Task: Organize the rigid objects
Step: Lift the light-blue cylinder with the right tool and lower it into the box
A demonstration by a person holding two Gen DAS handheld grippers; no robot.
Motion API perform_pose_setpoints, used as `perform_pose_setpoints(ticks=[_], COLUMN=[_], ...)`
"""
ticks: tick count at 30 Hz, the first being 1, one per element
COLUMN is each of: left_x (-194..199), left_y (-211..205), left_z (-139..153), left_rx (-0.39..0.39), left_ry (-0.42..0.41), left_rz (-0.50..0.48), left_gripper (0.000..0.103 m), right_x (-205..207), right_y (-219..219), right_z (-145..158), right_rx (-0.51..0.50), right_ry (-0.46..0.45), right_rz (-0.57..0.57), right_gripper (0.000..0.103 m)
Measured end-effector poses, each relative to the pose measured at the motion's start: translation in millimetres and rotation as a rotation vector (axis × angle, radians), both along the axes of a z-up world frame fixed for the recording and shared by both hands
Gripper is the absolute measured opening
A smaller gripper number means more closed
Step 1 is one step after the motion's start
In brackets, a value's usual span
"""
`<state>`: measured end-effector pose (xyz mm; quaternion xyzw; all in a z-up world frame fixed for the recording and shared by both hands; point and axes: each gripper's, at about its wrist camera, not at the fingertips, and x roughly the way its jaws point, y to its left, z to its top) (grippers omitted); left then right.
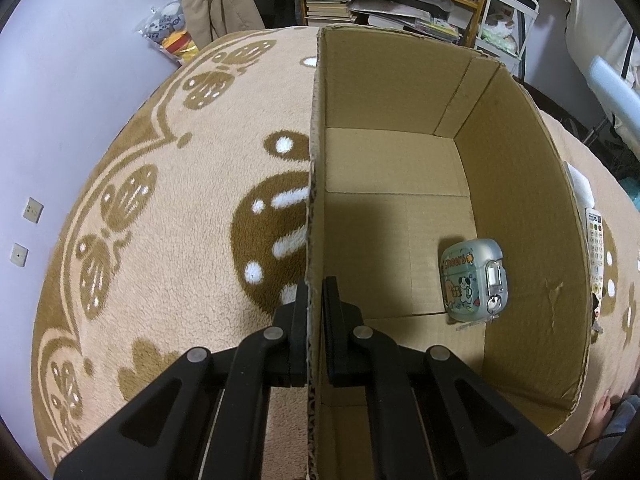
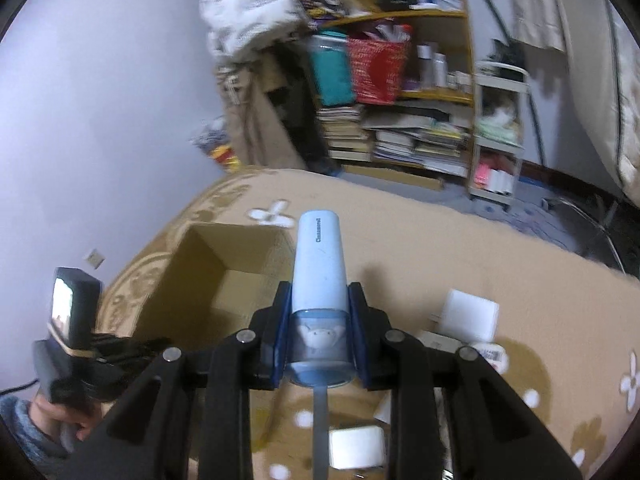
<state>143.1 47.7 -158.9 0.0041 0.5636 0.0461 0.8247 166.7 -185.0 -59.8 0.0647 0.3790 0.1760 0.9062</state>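
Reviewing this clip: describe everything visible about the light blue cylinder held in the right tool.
The light blue cylinder is a smooth, plastic-looking tube with small dark lettering near its far end. Its near end is a translucent blue cap with a white shape inside, and a thin strap hangs below. It points forward, away from the camera, clamped at the cap end by the right tool, above the blanket near the cardboard box.

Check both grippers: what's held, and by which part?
Left gripper is shut on the cardboard box, pinching its near-left wall. Right gripper grips the pale blue tube near its clear cap end.
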Motion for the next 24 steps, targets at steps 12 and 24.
perform_pose_setpoints(ticks=[12, 24], left_x=[0.9, 2.5], left_y=[0.3, 1.0], left_z=[0.6, -1.0], left_rx=[-0.008, -0.017], left_ry=[0.002, 0.004], left_rz=[0.005, 0.011], left_gripper=[0.005, 0.005], right_x=[23.4, 21.2], right_y=[74.5, 114.3], right_z=[15.0, -37.4], right_rx=[-0.09, -0.181], right_ry=[-0.017, 0.098], right_rz=[0.138, 0.232], right_gripper=[0.029, 0.029])
